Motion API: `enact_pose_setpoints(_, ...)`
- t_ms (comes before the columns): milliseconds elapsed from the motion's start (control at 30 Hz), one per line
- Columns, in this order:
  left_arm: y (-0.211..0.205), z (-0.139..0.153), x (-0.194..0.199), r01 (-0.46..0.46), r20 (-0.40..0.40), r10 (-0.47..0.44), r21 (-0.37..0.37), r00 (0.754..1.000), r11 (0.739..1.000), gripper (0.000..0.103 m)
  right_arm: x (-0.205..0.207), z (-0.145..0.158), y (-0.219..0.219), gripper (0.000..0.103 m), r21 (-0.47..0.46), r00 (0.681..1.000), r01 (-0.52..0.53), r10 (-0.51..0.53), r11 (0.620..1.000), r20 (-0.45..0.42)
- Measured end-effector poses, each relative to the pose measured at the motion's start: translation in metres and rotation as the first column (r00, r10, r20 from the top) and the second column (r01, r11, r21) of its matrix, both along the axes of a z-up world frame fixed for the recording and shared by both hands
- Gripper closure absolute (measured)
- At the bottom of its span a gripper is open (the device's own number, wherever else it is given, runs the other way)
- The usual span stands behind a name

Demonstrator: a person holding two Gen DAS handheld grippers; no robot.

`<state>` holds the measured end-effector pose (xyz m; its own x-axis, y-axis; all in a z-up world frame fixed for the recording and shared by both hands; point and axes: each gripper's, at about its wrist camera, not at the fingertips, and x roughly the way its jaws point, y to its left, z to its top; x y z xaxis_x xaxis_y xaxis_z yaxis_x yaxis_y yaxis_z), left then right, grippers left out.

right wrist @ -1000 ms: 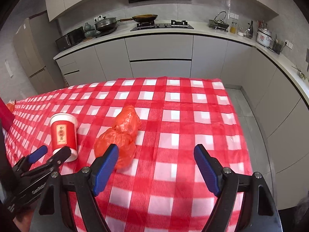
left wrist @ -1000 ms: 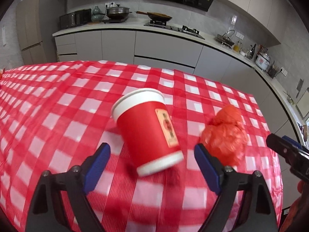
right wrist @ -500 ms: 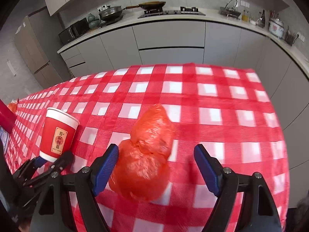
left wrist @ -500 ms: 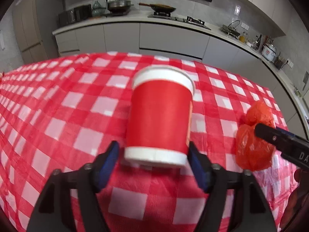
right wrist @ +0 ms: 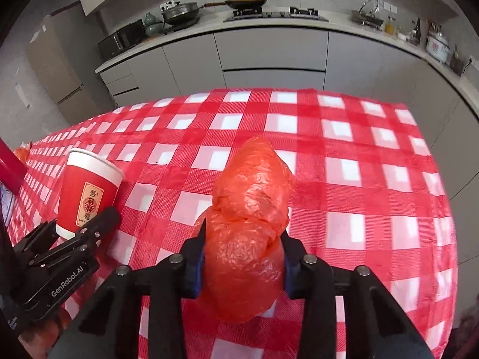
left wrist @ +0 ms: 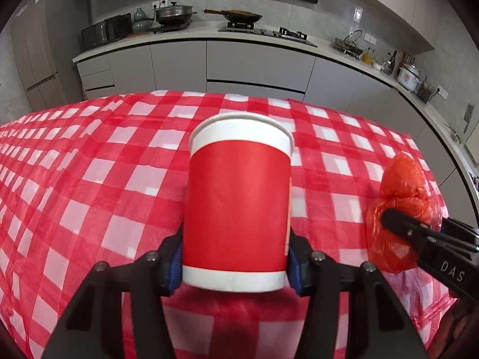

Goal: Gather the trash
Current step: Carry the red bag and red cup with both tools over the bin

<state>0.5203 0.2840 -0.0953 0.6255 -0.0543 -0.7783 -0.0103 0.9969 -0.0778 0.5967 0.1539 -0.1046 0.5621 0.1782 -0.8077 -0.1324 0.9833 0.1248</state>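
left wrist view: a red paper cup (left wrist: 238, 206) with a white rim and white base band is being pinched near its base by the left gripper (left wrist: 235, 261), the blue pads being pressed against both sides of the cup. the cup is being held roughly upright over a table covered by a red-and-white checked cloth (left wrist: 89, 179). to the right, a crumpled red plastic bag (left wrist: 402, 206) is being clamped by the right gripper (left wrist: 419, 233), close to the table's right edge.

right wrist view: the red plastic bag (right wrist: 248, 224) is being squeezed between the two fingers of the right gripper (right wrist: 242, 264), its jaws being closed onto the bag's lower lump while the upper lump is sticking out ahead of them. whether the bag is being lifted off the cloth (right wrist: 359, 179) cannot be told. at the left, the red paper cup (right wrist: 86, 193), bearing a yellow label, is being gripped by the left gripper (right wrist: 74, 234). a kitchen counter (right wrist: 269, 27) with a wok (right wrist: 247, 2) is being seen behind the table.
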Motion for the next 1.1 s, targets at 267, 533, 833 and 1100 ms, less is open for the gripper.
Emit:
enact_pose_setpoints(267, -0.016, 0.027, -0.038, 0.008, 0.073, -0.009, 0.010, 0.997, 1.000, 0.048, -0.036, 0.024, -0.012, 0.063, -0.040, 0.998, -0.026, 0.029, 0.999, 0.058)
enact_pose_setpoints(533, -0.031, 0.049, -0.077, 0.013, 0.117, -0.012, -0.007, 0.993, 1.000, 0.048, -0.086, 0.052, -0.037, 0.063, -0.056, 0.993, -0.040, 0.046, 0.998, 0.105)
enact_pose_setpoints(833, -0.065, 0.064, -0.138, 0.036, 0.162, -0.032, -0.022, 0.986, 0.999, 0.048, -0.163, 0.071, -0.093, 0.063, -0.039, 0.989, -0.036, 0.041, 0.999, 0.142)
enact_pose_setpoints(1100, -0.110, 0.069, -0.182, 0.054, 0.178, -0.053, 0.002, 0.983, 0.999, 0.048, -0.219, 0.082, -0.150, 0.063, 0.003, 0.985, -0.033, 0.032, 0.999, 0.168)
